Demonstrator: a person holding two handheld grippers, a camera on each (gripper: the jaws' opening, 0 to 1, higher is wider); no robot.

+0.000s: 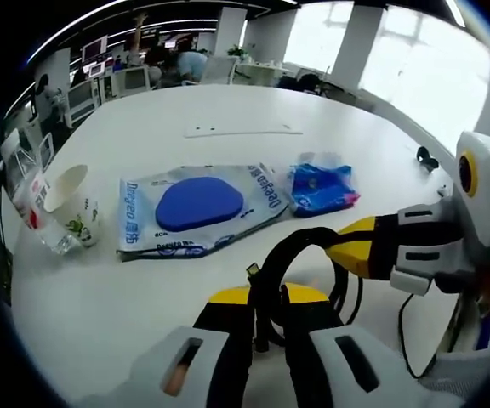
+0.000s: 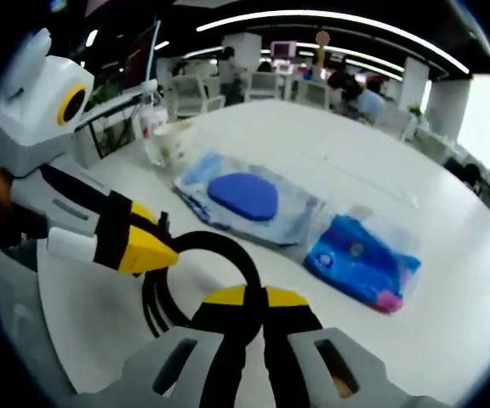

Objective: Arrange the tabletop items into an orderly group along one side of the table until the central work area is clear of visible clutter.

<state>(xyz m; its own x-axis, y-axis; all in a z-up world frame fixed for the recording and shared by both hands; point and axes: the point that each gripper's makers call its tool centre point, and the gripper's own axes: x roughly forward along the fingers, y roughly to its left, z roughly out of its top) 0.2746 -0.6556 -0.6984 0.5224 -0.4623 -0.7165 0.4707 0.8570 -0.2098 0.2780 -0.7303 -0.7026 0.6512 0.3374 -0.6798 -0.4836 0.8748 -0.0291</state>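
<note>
A coiled black cable point(image 1: 309, 240) hangs just above the white table point(image 1: 143, 289), held from two sides. My left gripper point(image 1: 262, 299) is shut on one part of the loop. My right gripper point(image 1: 347, 248) comes in from the right and is shut on another part. In the right gripper view the cable point(image 2: 196, 248) curls between my right gripper point(image 2: 258, 297) and my left gripper point(image 2: 156, 248). Beyond lie a flat wipes pack with a blue oval lid point(image 1: 198, 204) point(image 2: 245, 197) and a small blue packet point(image 1: 321, 187) point(image 2: 364, 259).
A paper cup point(image 1: 71, 200) point(image 2: 173, 140) and a clear plastic cup point(image 1: 32, 195) stand near the table's left edge. A white sheet point(image 1: 243, 130) lies further back, and a small black item point(image 1: 426, 157) sits far right. Desks, chairs and people are behind the table.
</note>
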